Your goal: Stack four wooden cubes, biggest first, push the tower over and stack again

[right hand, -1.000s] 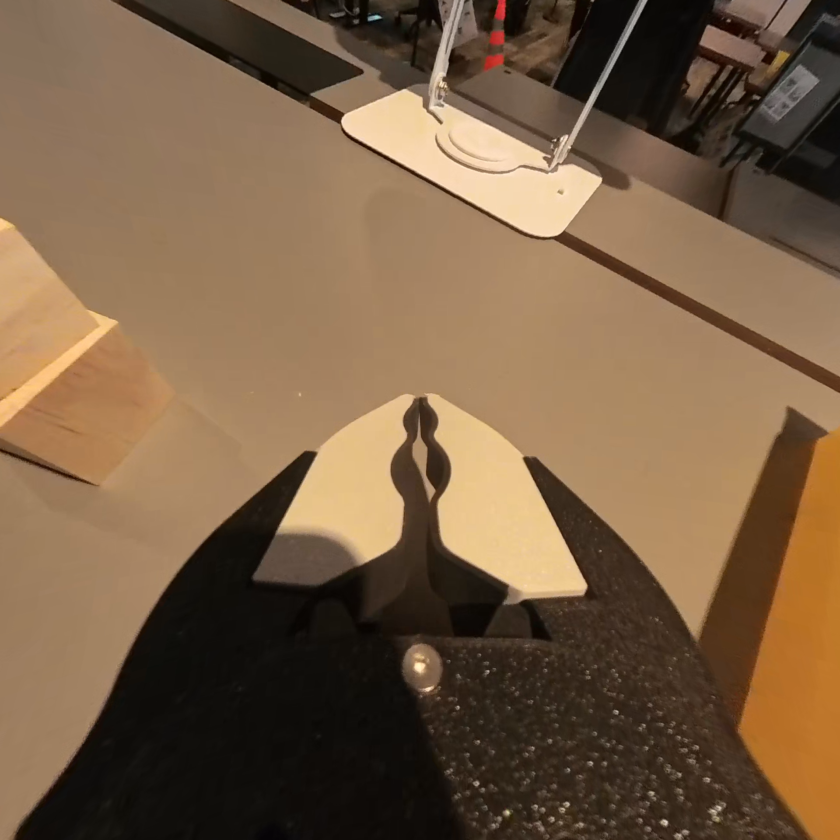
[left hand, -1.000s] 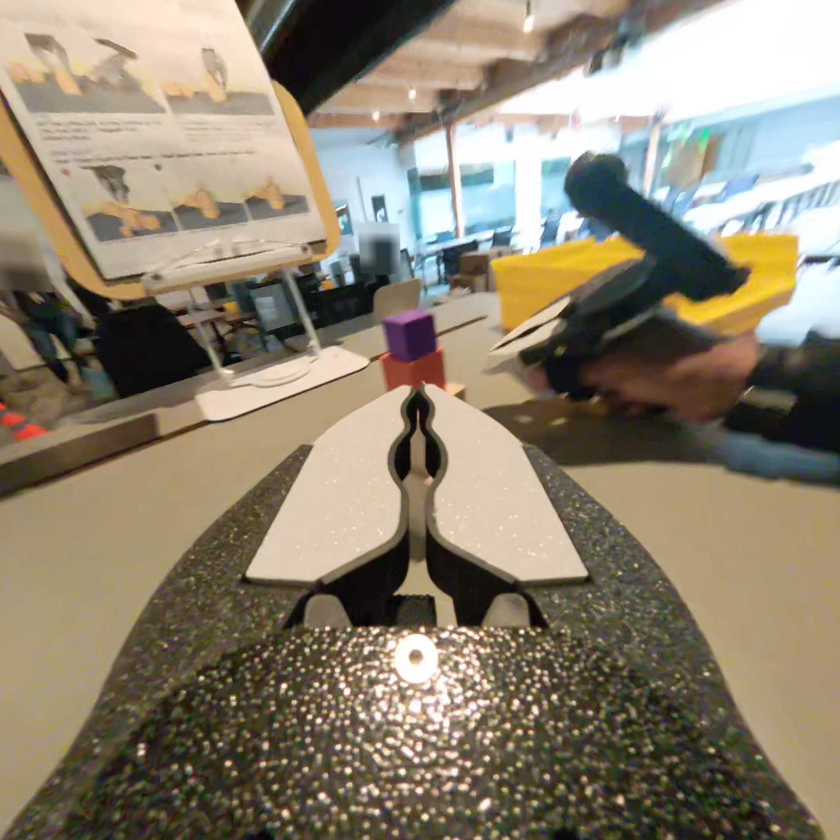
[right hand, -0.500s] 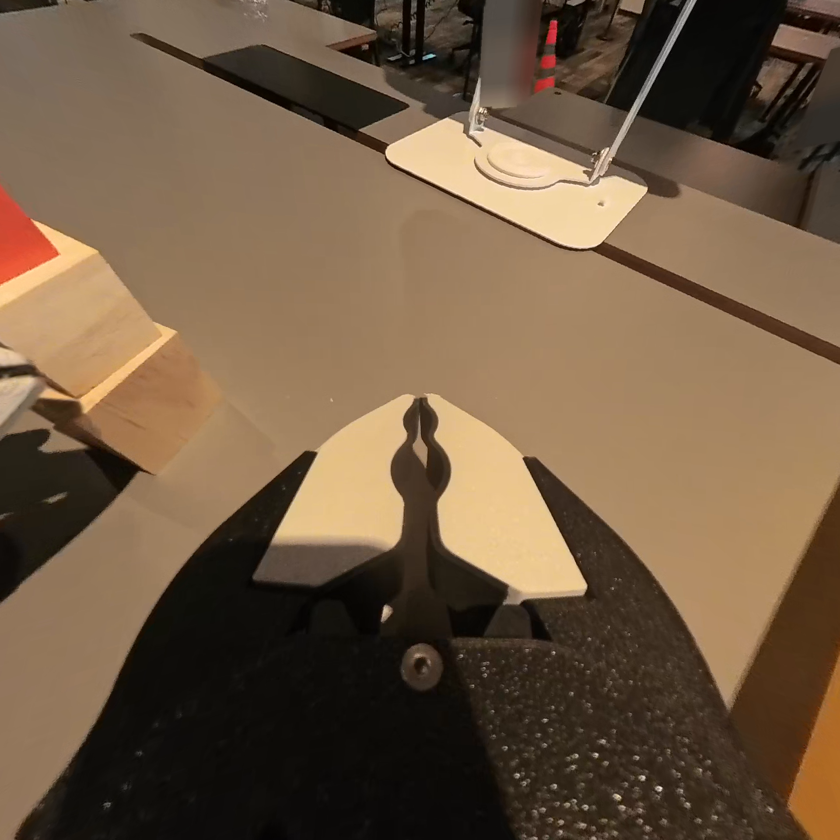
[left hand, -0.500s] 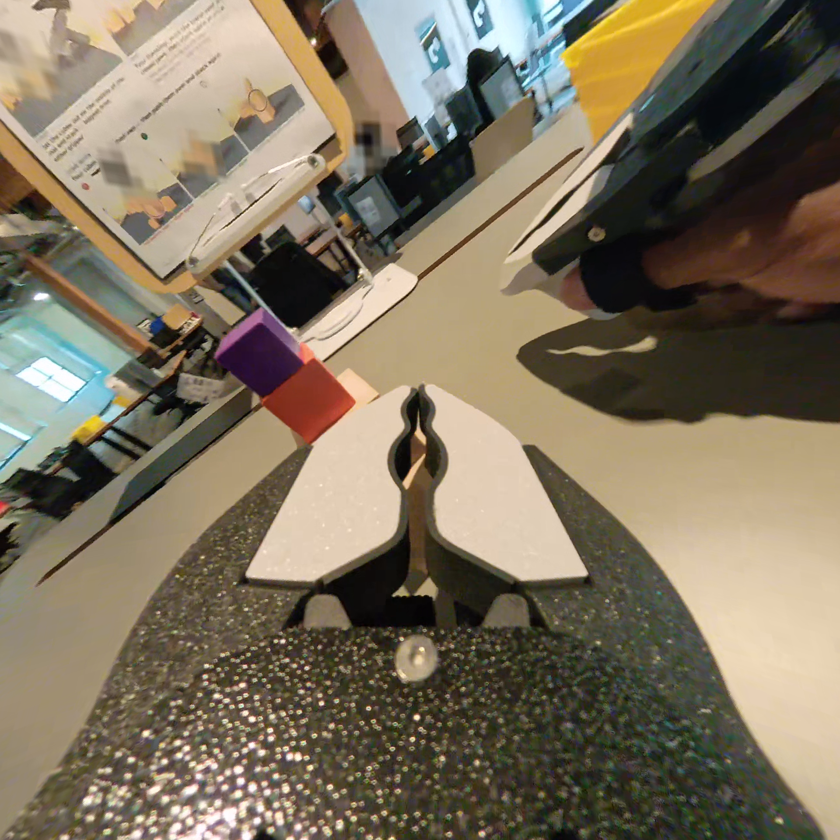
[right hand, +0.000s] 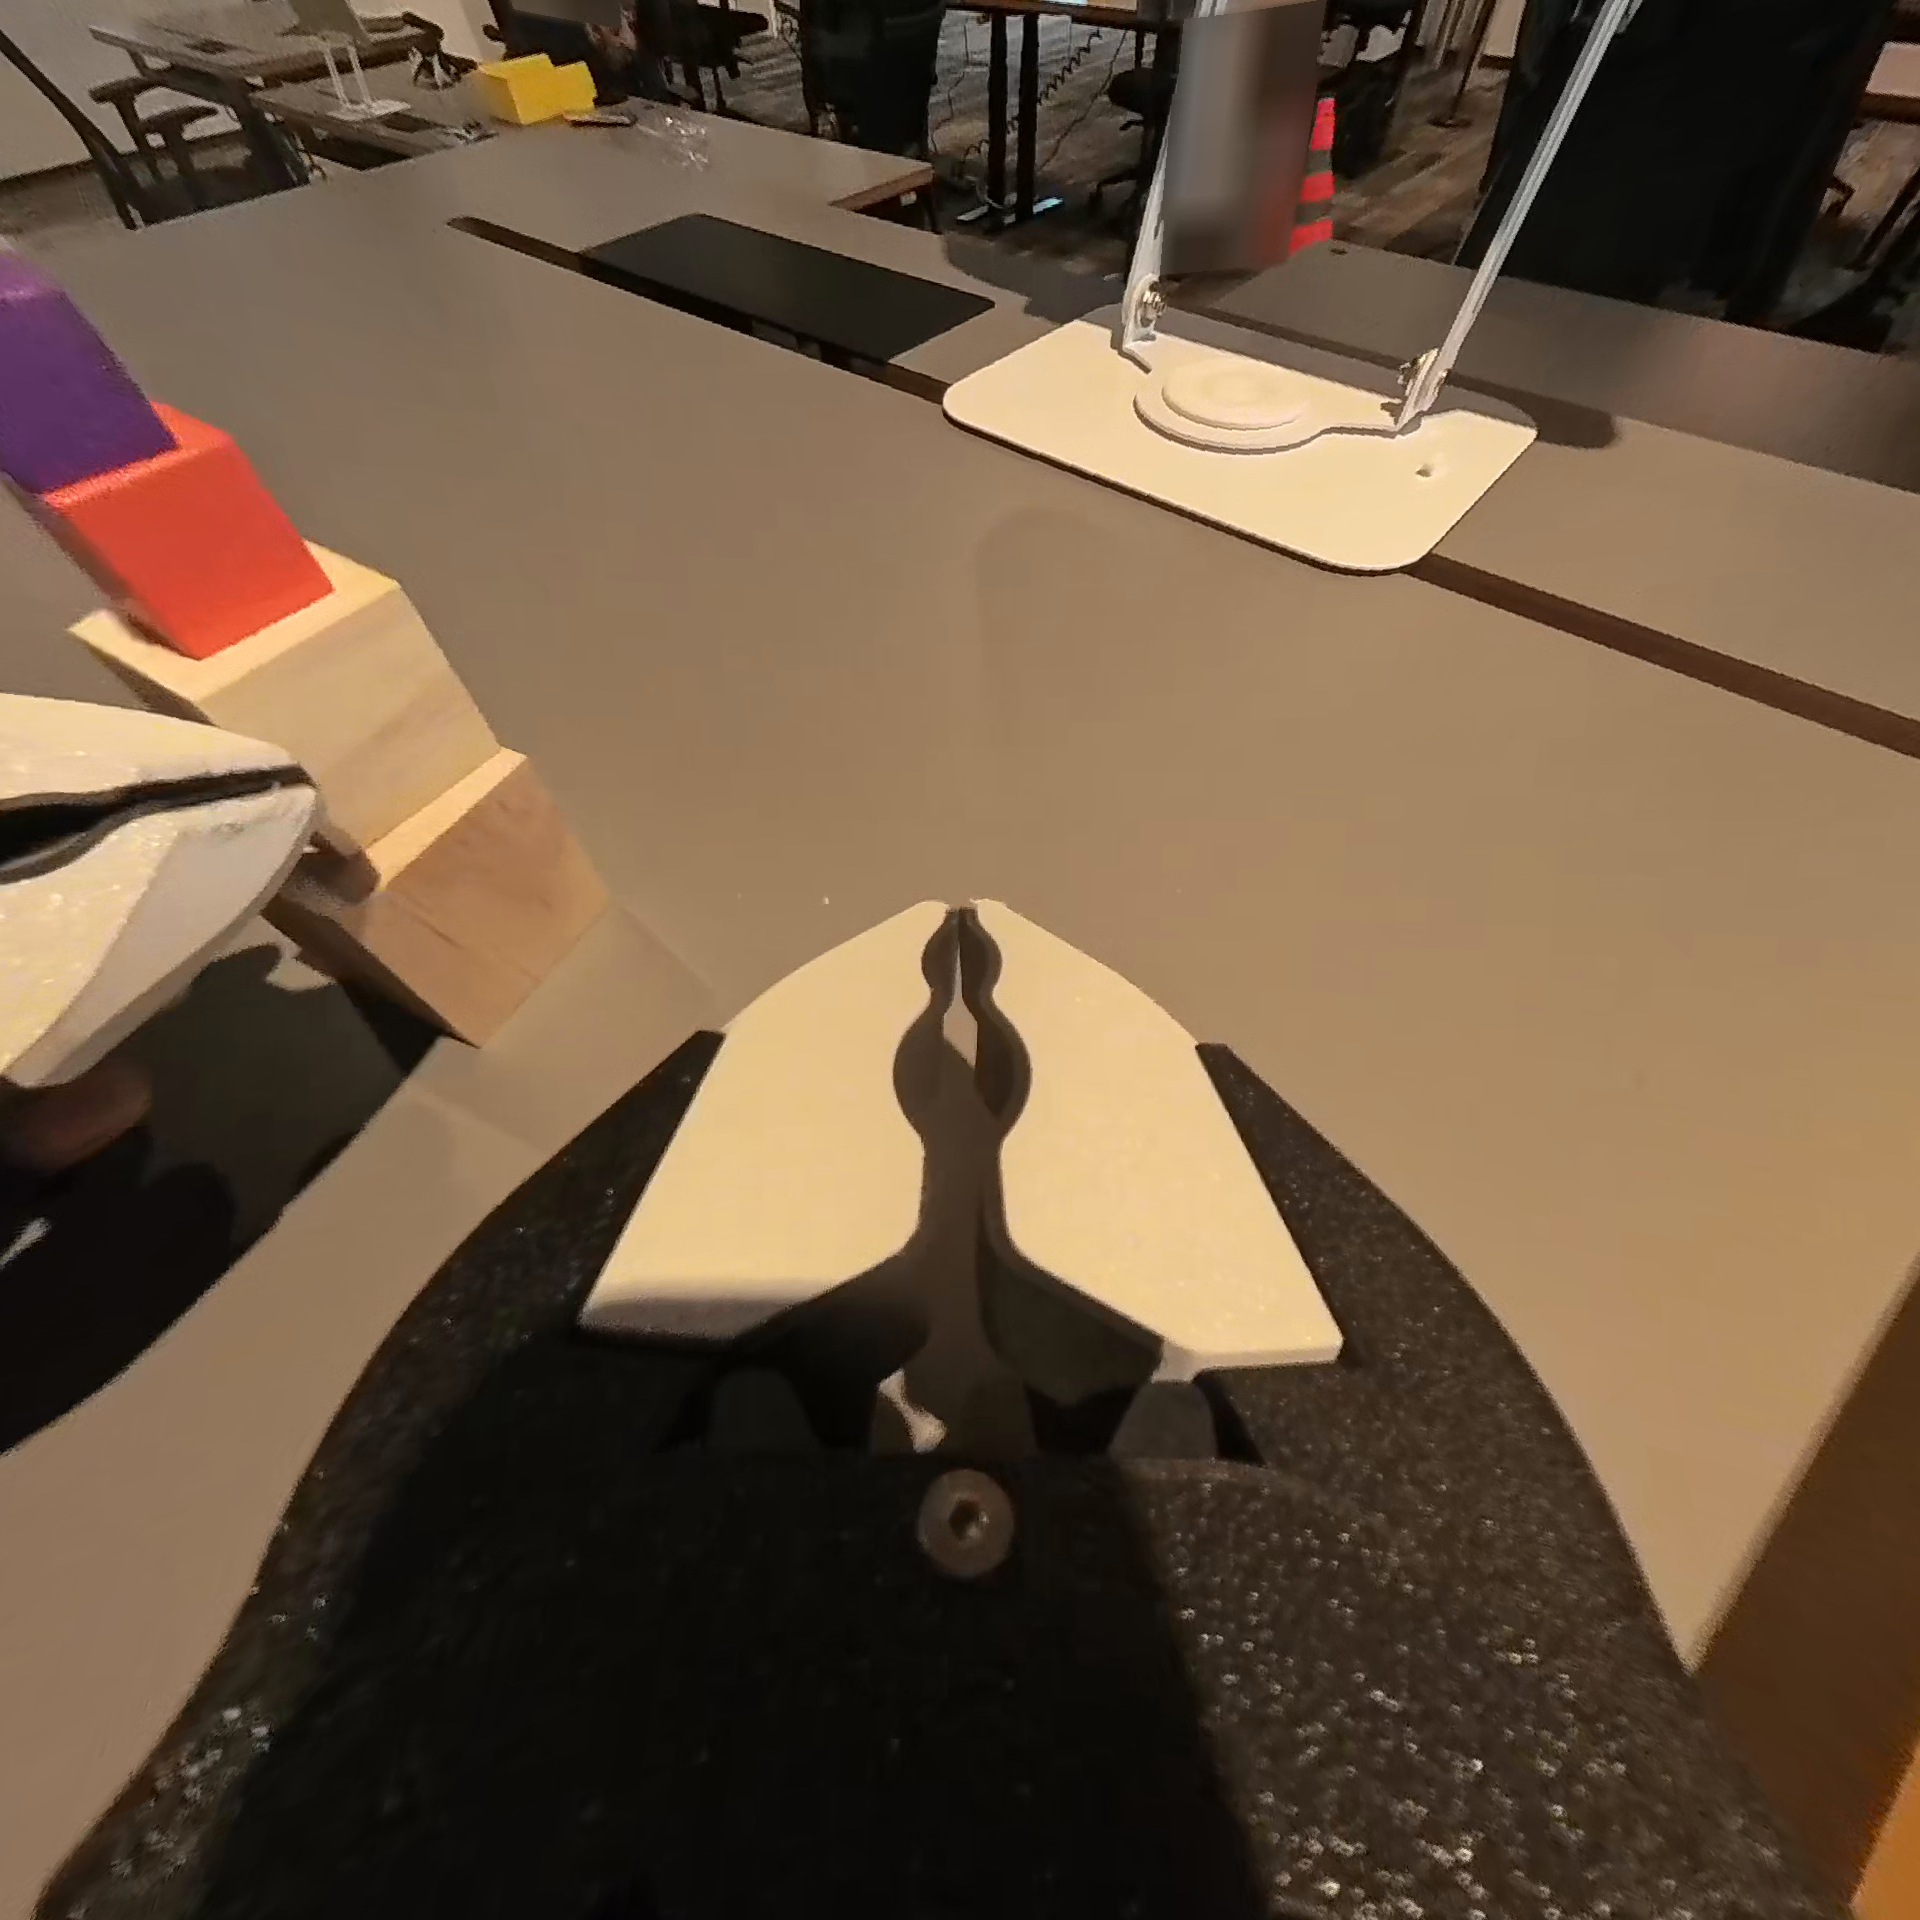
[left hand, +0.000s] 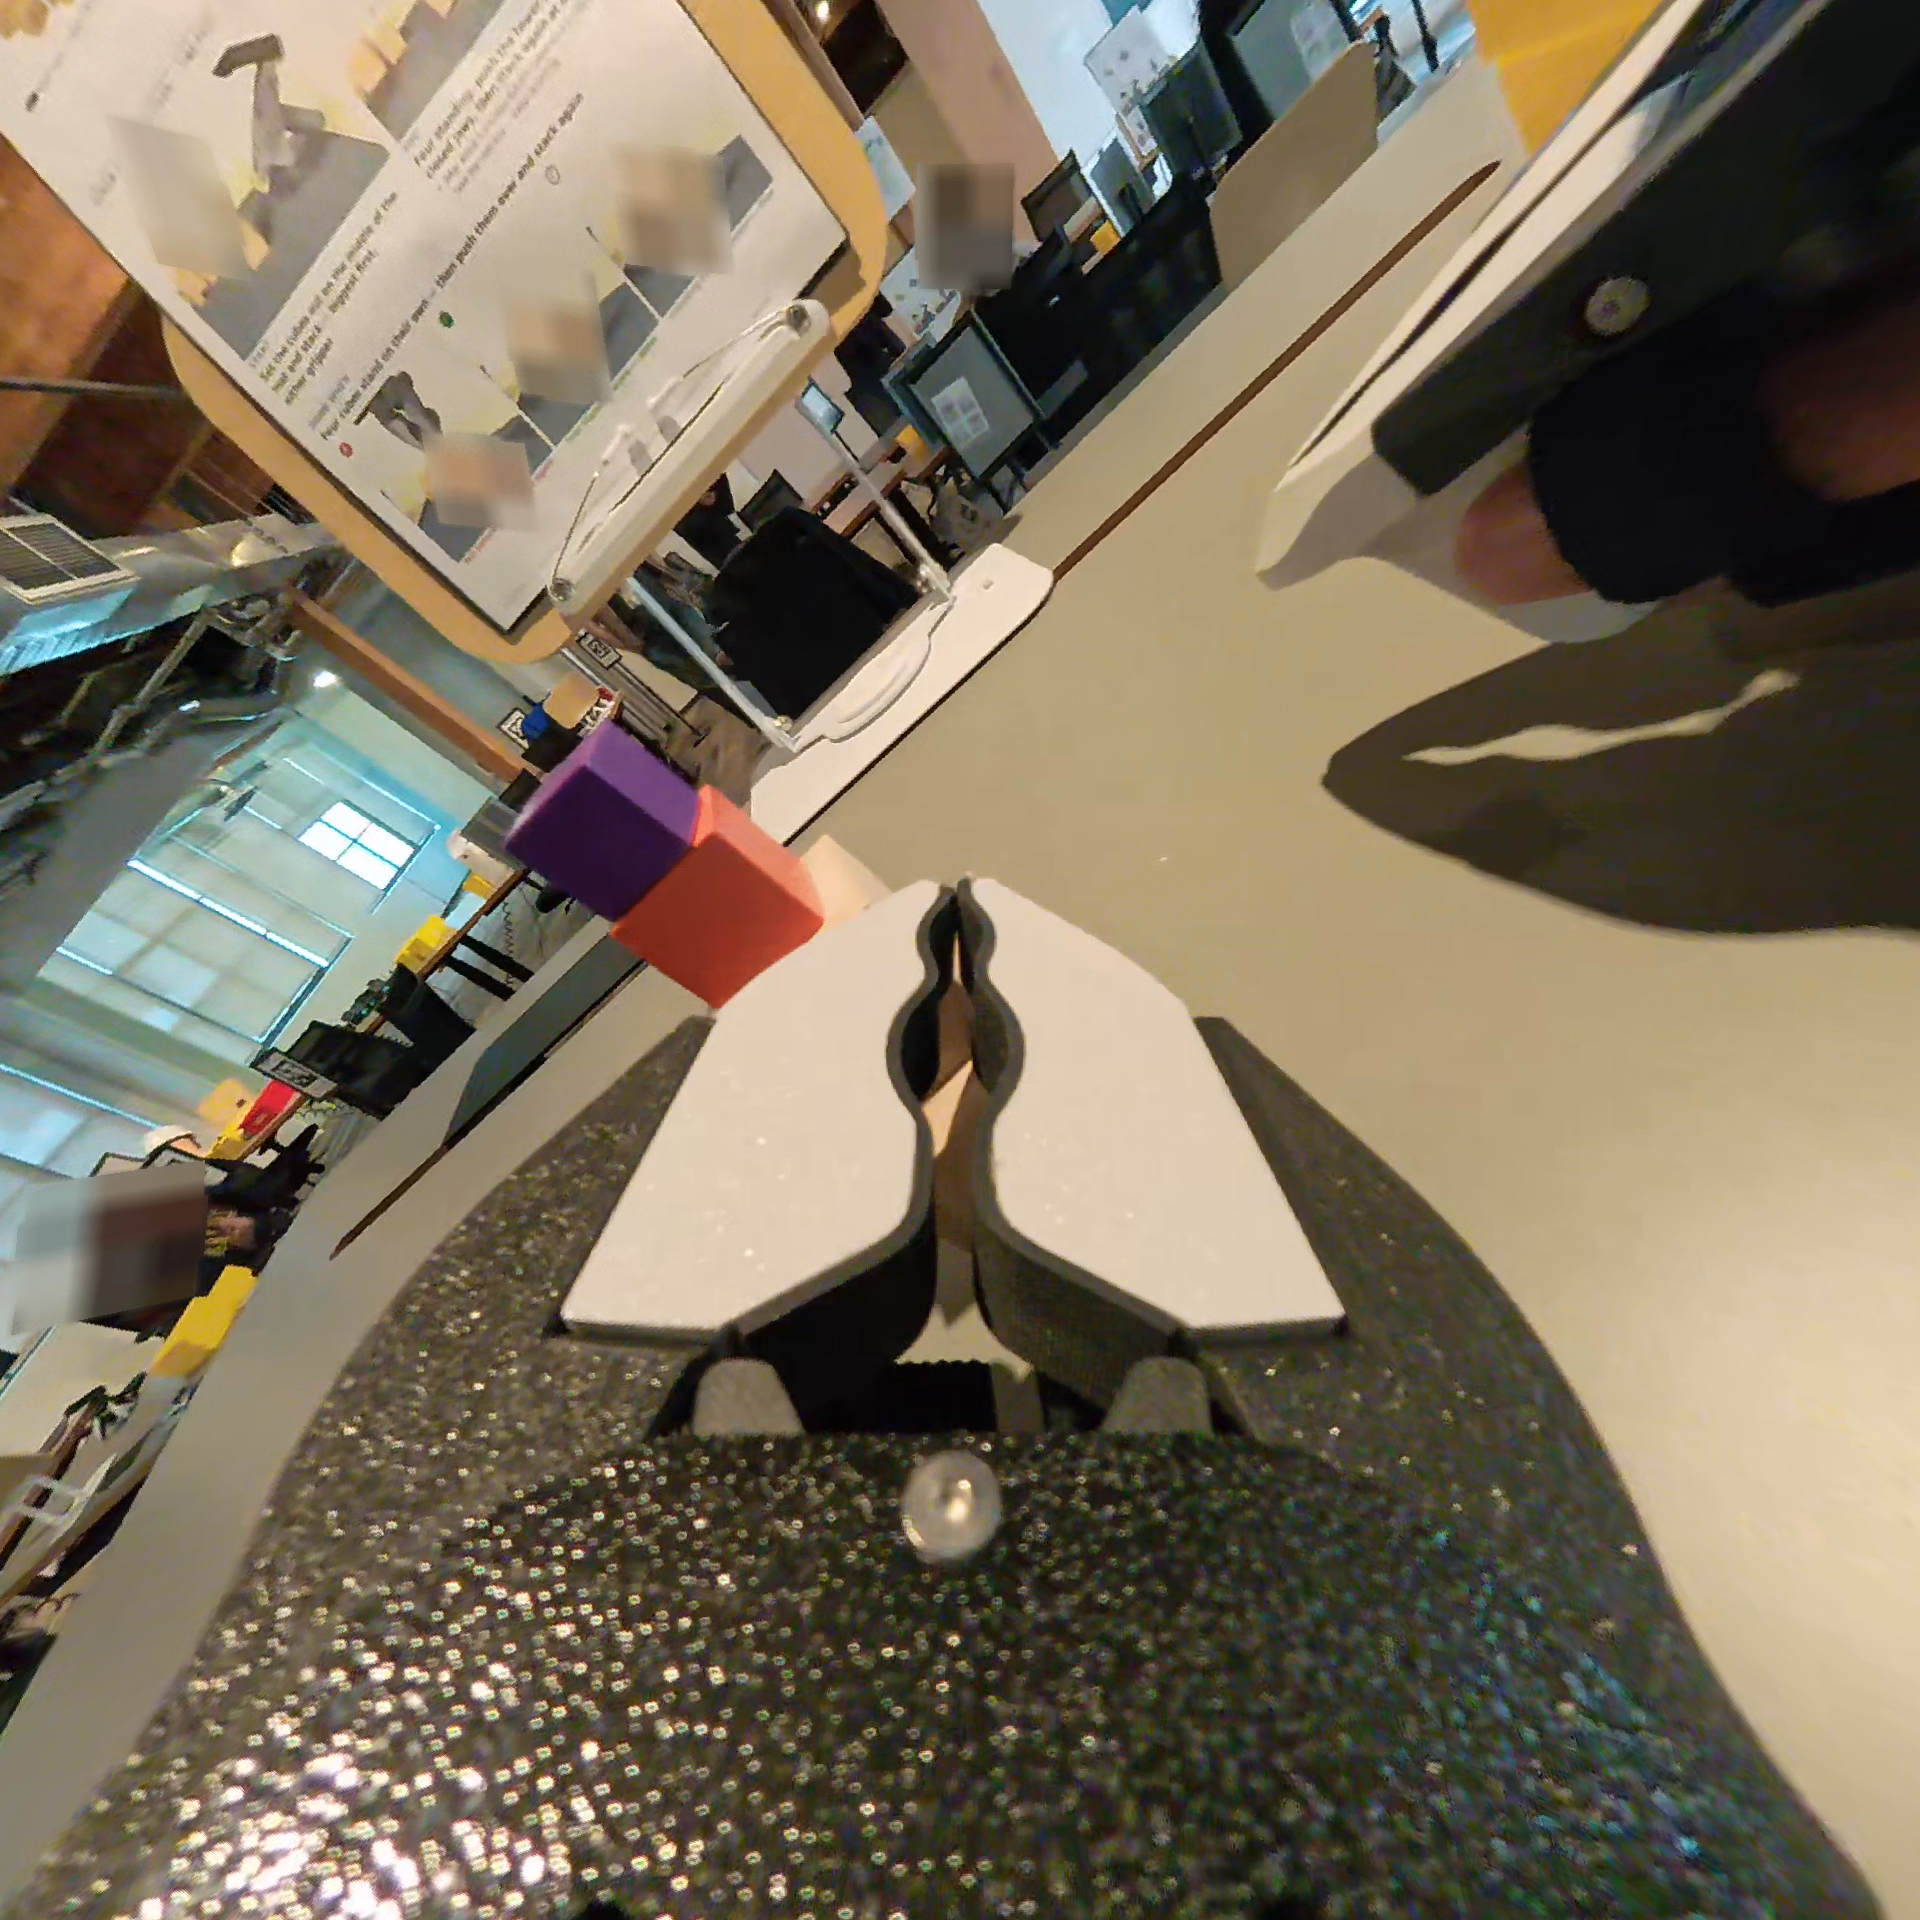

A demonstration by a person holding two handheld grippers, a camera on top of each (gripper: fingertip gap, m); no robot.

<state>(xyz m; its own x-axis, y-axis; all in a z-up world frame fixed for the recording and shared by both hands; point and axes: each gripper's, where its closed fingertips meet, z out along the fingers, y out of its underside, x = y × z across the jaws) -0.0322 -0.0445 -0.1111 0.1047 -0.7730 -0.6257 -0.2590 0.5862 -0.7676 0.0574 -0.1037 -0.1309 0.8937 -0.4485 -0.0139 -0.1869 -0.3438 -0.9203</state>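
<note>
The tower of four cubes stands on the grey bench (right hand: pixel 1039 727). Largest wooden cube (right hand: pixel 488 914) at the base, a smaller pale wooden cube (right hand: pixel 343 696) on it, then the red cube (right hand: pixel 187 551), then the purple cube (right hand: pixel 62 384) on top. Each upper cube sits inset from the edges of the one beneath. All four levels are in contact and appear upright in the right wrist view.

Left gripper (left hand: pixel 958 896): fingers together, nothing held between them. It is rolled strongly to one side, so the bench and the tower appear tilted in its own view. Its tip sits low, just beside the tower, at the height of the two wooden cubes; in the right wrist view the same gripper (right hand: pixel 296 795) appears to meet the lower part of the pale cube, though actual contact cannot be confirmed.

Right gripper (right hand: pixel 958 914): fingers together, empty. It is held above the bench to the right of the tower, well apart from it, and pitched down toward the bare surface. In the left wrist view it (left hand: pixel 1273 566) shows above its own shadow, with the person's hand (left hand: pixel 1683 468) wrapped round the grip.

Beyond the tower, the white base plate (right hand: pixel 1247 468) of a stand lies on the bench; the stand carries an instruction board (left hand: pixel 436 239).
</note>
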